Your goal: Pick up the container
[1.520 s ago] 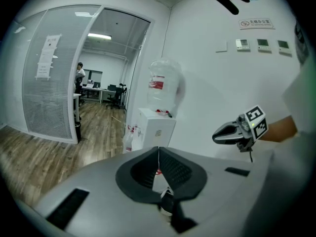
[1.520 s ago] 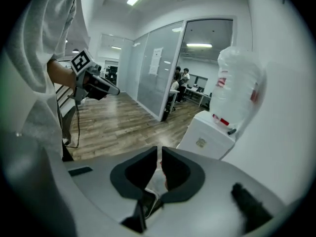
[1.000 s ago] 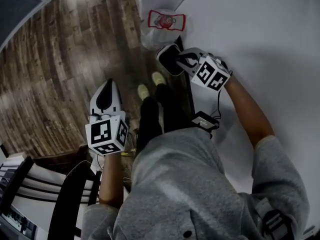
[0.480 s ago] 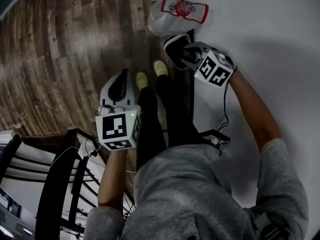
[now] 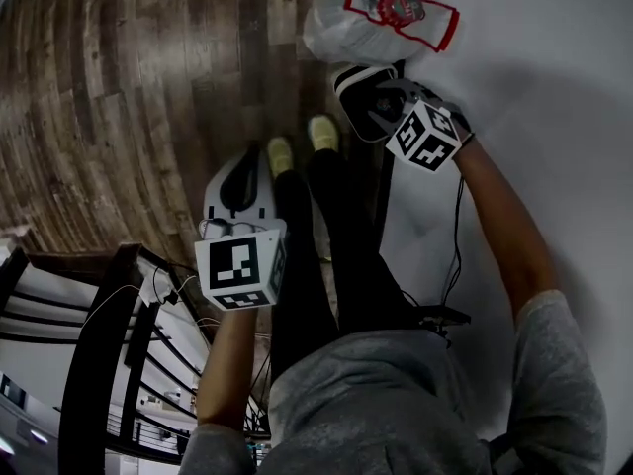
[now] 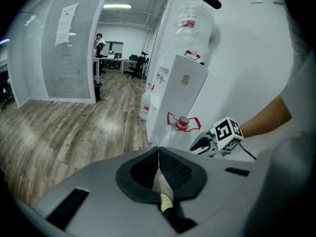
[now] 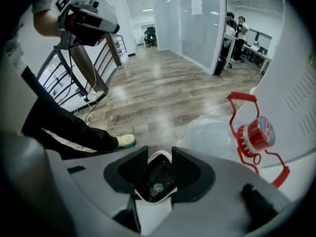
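Observation:
The container is a big clear water jug (image 5: 381, 18) with a red cap and red handle, lying at the foot of a white wall, at the top of the head view. In the right gripper view its cap (image 7: 256, 132) is just ahead to the right. My right gripper (image 5: 364, 102) (image 7: 160, 154) hovers just short of the jug, its jaws opening and pressing on nothing. A dark, white-rimmed thing I cannot identify shows in their gap. My left gripper (image 5: 240, 171) (image 6: 158, 152) hangs over the wooden floor, well short of the jug (image 6: 182, 122), jaws shut together and empty.
A white dispenser cabinet (image 6: 180, 93) with an upturned bottle (image 6: 195, 19) stands past the jug. The holder's shoes (image 5: 321, 132) and dark legs are between the grippers. A black railing (image 5: 109, 364) lies lower left. Glass partitions and people at desks (image 7: 234, 26) are far off.
The head view has shifted, so the jug sits fuller in the top of the frame. The right gripper stays close to it. The left gripper has drifted slightly right and lower in frame.

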`<state>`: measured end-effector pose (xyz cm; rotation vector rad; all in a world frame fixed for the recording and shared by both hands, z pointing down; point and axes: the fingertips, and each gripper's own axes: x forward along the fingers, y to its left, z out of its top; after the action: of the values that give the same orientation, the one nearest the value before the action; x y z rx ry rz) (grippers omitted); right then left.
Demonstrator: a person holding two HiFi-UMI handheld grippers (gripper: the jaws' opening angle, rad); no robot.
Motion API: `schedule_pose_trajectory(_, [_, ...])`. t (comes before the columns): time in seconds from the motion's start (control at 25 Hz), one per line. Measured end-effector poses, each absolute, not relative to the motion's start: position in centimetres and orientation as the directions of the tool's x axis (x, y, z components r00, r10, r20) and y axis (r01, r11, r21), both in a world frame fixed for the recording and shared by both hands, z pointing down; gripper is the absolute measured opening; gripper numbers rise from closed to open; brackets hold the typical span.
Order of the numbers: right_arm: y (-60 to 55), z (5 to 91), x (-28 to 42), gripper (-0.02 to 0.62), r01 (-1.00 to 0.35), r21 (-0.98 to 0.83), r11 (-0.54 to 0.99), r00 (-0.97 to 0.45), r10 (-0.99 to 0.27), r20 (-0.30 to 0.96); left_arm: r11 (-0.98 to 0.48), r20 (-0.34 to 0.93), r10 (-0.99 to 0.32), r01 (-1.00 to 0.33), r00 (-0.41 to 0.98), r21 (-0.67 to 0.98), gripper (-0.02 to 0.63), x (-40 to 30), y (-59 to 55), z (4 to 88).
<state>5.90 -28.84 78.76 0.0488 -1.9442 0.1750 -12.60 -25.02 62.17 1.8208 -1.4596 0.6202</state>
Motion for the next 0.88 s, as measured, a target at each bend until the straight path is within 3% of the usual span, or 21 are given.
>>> schedule_pose_trajectory(0.4, [-29.1, 89.4, 6.4, 0.144, 0.018, -0.102, 0.995, -0.238, 0.103, 0.966, -0.045, 0.797, -0.570, -0.976, 0.199, 0.212, 0.015, -12.0, -26.6, 71.7])
schedule_pose_trajectory(0.72, [-28.6, 96.9, 6.5, 0.149, 0.157, -0.096, 0.983, -0.127, 0.117, 0.985, -0.053, 0.817, -0.518, -0.963, 0.254, 0.266, 0.015, -9.1, -26.3, 78.5])
schedule_pose_trajectory(0.88, [-28.8, 98.3, 5.9, 0.156, 0.151, -0.058, 0.987, -0.138, 0.079, 0.987, -0.053, 0.820, -0.507, -0.959, 0.265, 0.277, 0.015, -8.7, -26.1, 79.8])
